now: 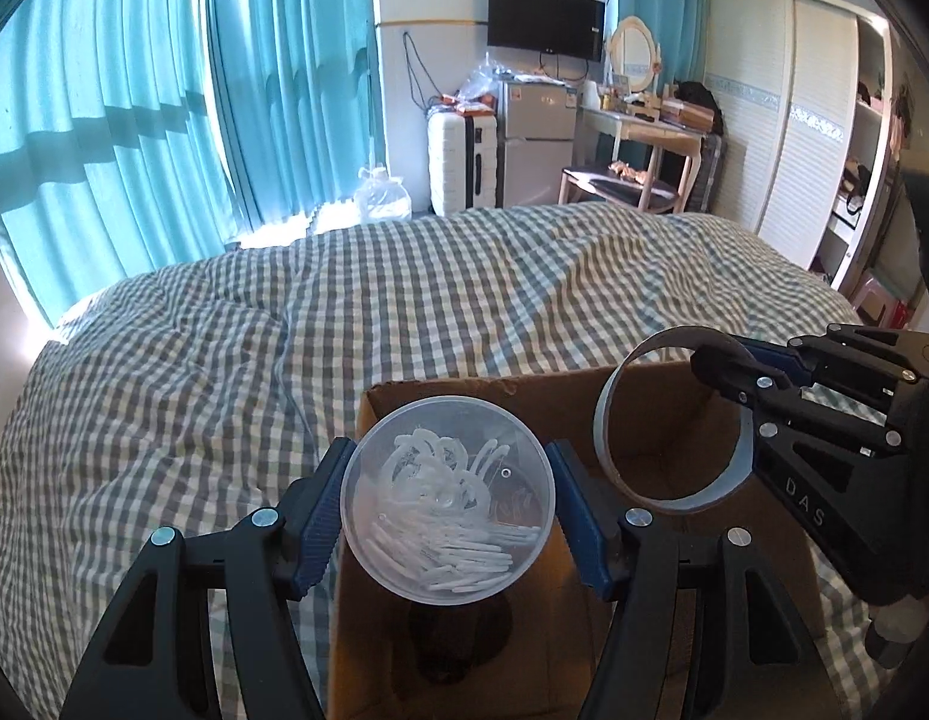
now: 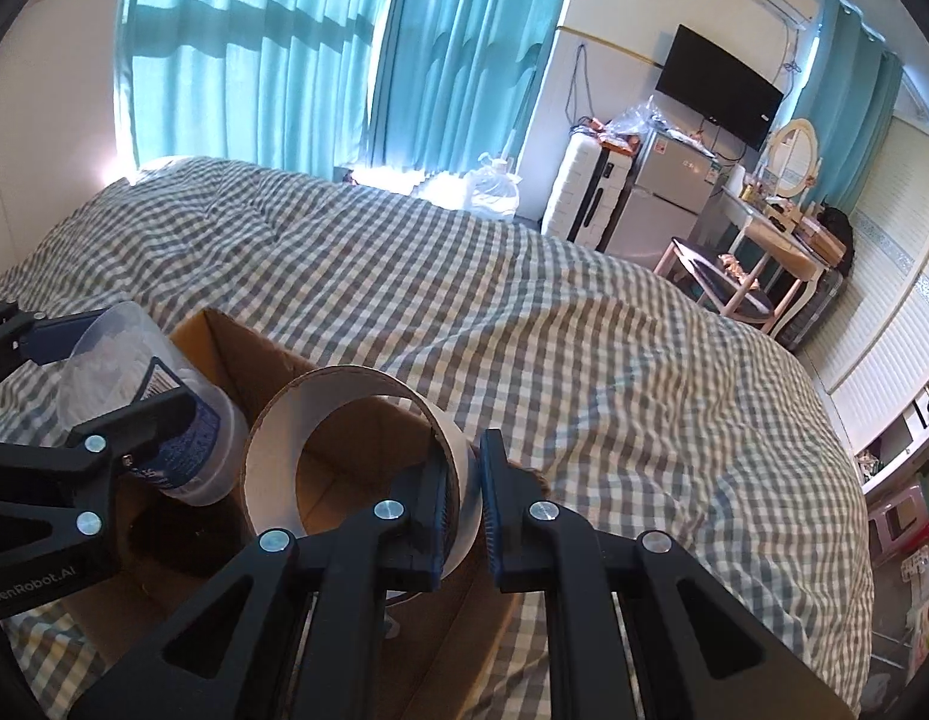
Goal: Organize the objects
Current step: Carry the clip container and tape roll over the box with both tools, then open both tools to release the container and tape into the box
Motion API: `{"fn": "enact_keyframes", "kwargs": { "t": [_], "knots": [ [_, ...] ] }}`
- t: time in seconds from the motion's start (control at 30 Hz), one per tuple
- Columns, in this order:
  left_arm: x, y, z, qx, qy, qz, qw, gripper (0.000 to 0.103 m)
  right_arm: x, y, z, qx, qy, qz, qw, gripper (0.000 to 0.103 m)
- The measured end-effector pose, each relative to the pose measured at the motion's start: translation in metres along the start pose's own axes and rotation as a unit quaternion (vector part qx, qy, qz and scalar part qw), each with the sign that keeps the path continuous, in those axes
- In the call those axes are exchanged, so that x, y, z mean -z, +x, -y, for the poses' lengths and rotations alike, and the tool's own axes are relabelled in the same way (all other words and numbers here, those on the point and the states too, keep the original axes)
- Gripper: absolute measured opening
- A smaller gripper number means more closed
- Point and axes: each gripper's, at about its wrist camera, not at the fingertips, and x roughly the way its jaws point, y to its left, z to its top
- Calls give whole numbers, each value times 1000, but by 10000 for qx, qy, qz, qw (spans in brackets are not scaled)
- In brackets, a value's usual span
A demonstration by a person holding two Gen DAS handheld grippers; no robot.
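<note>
An open cardboard box (image 1: 524, 387) sits on the checked bed; it also shows in the right wrist view (image 2: 236, 348). My left gripper (image 1: 446, 504) is shut on a clear plastic tub (image 1: 446, 498) of white cotton swabs and holds it over the box's left part; the tub (image 2: 140, 402) shows at left in the right wrist view. My right gripper (image 2: 467, 498) is shut on the wall of a wide tape roll (image 2: 278, 462), one finger inside the ring, one outside, holding it over the box's right part. The roll (image 1: 608, 426) and right gripper (image 1: 722, 372) show at right in the left wrist view.
The checked duvet (image 1: 404, 300) covers the bed around the box. Beyond the bed stand teal curtains (image 1: 134, 90), a white suitcase (image 1: 461, 159), a small fridge (image 1: 536, 138), a dressing table with chair (image 1: 638, 138) and a wardrobe (image 1: 788, 108) at right.
</note>
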Motion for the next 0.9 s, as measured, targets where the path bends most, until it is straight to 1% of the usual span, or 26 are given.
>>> {"fn": "enact_keyframes", "kwargs": {
  "t": [0.1, 0.23, 0.4, 0.47, 0.5, 0.53, 0.57, 0.63, 0.7, 0.73, 0.8, 0.83, 0.9],
  "knots": [
    [5, 11, 2, -11, 11, -113, 9999, 66, 8, 10, -4, -105, -54, -67, 9999, 10],
    [8, 17, 5, -72, 77, -118, 9999, 66, 15, 20, -2, -389, 3, -182, 9991, 10],
    [8, 16, 5, -12, 125, -42, 9999, 65, 18, 24, -6, -492, -50, -286, 9984, 10],
    [8, 12, 7, 48, 127, 25, 9999, 65, 19, 21, -6, -527, -54, -291, 9982, 12],
    [7, 10, 7, 58, 124, 59, 9999, 66, 20, 19, -6, -535, -53, -288, 9981, 14],
    [6, 7, 6, 85, 127, 86, 9998, 66, 20, 16, -6, -548, -44, -284, 9981, 24],
    [5, 4, 7, 109, 129, 107, 9998, 67, 20, 13, -6, -548, -16, -263, 9982, 37],
    [4, -3, 4, 149, 121, 102, 9998, 71, 19, 6, -4, -506, 64, -188, 9985, 50],
    [3, -10, 3, 115, 88, 113, 9998, 72, 19, -5, -1, -469, 121, -85, 9988, 52],
    [2, -15, 1, 113, 70, 121, 9998, 73, 20, -10, 0, -489, 144, -48, 9987, 54],
    [2, -24, -1, 93, 16, 149, 9998, 81, 19, -22, 3, -479, 199, 21, 9987, 59],
    [2, -29, -3, 86, -17, 176, 9998, 81, 19, -29, 5, -466, 226, 62, 9986, 62],
    [2, -43, -4, 61, -58, 225, 9997, 83, 20, -44, 9, -455, 254, 141, 9985, 62]
  ]
}}
